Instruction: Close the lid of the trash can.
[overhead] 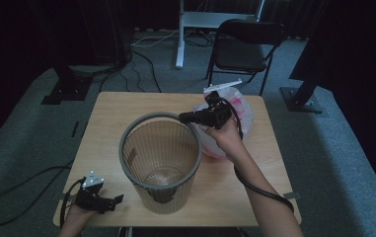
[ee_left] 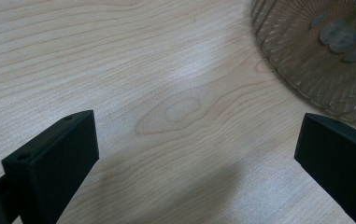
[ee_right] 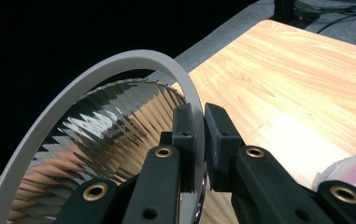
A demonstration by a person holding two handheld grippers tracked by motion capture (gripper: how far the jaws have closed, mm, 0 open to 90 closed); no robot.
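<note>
translucent ribbed plastic forms the wastebasket (overhead: 160,163), which stands upright near the middle of the wooden surface (overhead: 111,106), its grey rim ring (ee_right: 119,70) on top. the right gripper (overhead: 188,117) reaches in from the far right side, and in the right gripper view its 2 fingers (ee_right: 185,135) are pinched onto the rim, 1 inside the basket wall and 1 outside, with the grey ring clamped between them. just behind that hand a crumpled clear bag with pink inside (overhead: 240,106) lies on the surface, touching or nearly touching the basket's far right side.

the left gripper (overhead: 110,202) rests low at the near left corner, its fingers (ee_left: 54,158) spread wide over bare wood and holding nothing; the basket's base curves in at the upper right of the left gripper view, near but apart.

the hold looks risky: a pinch on 1 edge of a tall, light basket could tip it if pulled sideways, or the smooth rim could slip free. the ring might also lift off the ribbed body if it is a separate piece.
</note>
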